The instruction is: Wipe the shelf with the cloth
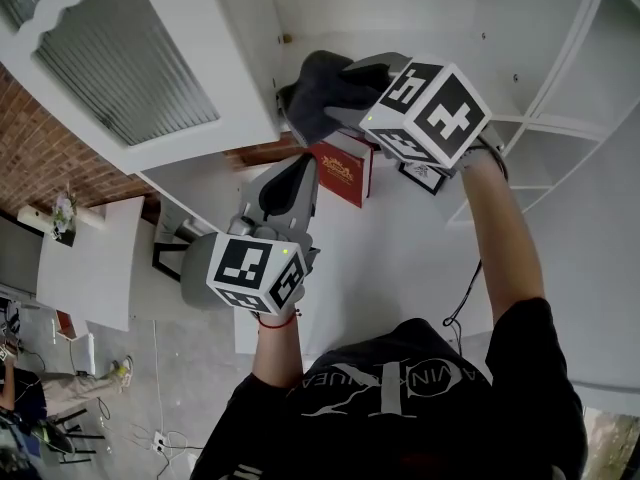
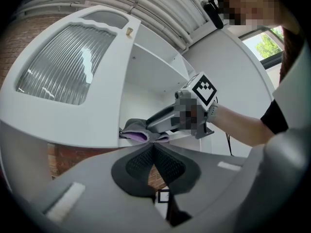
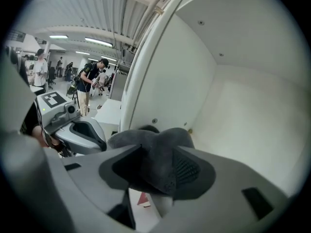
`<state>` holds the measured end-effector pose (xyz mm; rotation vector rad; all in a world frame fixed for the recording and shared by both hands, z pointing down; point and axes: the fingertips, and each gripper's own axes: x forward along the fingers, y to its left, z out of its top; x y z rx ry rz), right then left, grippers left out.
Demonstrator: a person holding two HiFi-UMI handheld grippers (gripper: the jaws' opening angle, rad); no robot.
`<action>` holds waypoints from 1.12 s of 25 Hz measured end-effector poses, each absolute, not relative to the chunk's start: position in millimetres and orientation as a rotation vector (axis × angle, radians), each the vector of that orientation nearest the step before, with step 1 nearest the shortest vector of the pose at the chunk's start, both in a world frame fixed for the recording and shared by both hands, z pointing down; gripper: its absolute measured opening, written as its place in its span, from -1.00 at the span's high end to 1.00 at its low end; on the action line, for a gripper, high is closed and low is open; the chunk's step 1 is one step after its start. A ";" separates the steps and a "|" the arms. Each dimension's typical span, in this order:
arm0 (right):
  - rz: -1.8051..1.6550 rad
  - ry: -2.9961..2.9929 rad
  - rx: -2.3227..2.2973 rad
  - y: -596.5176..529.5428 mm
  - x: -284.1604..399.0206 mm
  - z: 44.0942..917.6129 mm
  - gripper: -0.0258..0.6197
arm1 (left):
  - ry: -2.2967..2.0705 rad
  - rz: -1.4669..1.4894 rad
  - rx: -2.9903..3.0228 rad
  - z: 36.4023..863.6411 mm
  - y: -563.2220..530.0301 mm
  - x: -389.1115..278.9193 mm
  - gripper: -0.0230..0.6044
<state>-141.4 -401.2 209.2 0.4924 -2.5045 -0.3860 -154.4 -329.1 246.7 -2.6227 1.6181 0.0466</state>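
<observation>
A dark grey cloth (image 1: 318, 86) is bunched at the front edge of the white cabinet shelf (image 1: 400, 18), beside the open door. My right gripper (image 1: 335, 98) reaches onto it from the right. In the right gripper view the cloth (image 3: 155, 147) lies between the jaws of the right gripper (image 3: 158, 166), which stand wide apart and open. The shelf's bare white wall (image 3: 252, 106) lies beyond. My left gripper (image 1: 288, 168) hangs lower, below the shelf; in its own view the left gripper (image 2: 153, 147) is shut on nothing, pointing at the cloth (image 2: 133, 129) and the right gripper (image 2: 163, 122).
The cabinet door (image 1: 130, 48) with ribbed glass stands open at the left. A red book (image 1: 345, 173) and a small framed picture (image 1: 425, 176) sit on a lower surface. More white shelving (image 1: 560, 118) is to the right. People stand far off in the room (image 3: 90, 84).
</observation>
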 end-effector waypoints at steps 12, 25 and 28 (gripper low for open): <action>-0.351 -2.430 0.428 -388.8 -151.0 218.5 0.78 | 1.597 0.097 -2.614 236.9 -317.9 -151.6 0.89; -0.572 -2.505 0.704 -365.4 -133.5 221.9 0.82 | 1.607 0.123 -2.570 266.5 -277.3 -161.8 0.89; -0.615 -2.494 0.785 -362.4 -129.0 227.0 0.82 | 1.619 0.115 -2.590 287.9 -266.5 -164.8 0.89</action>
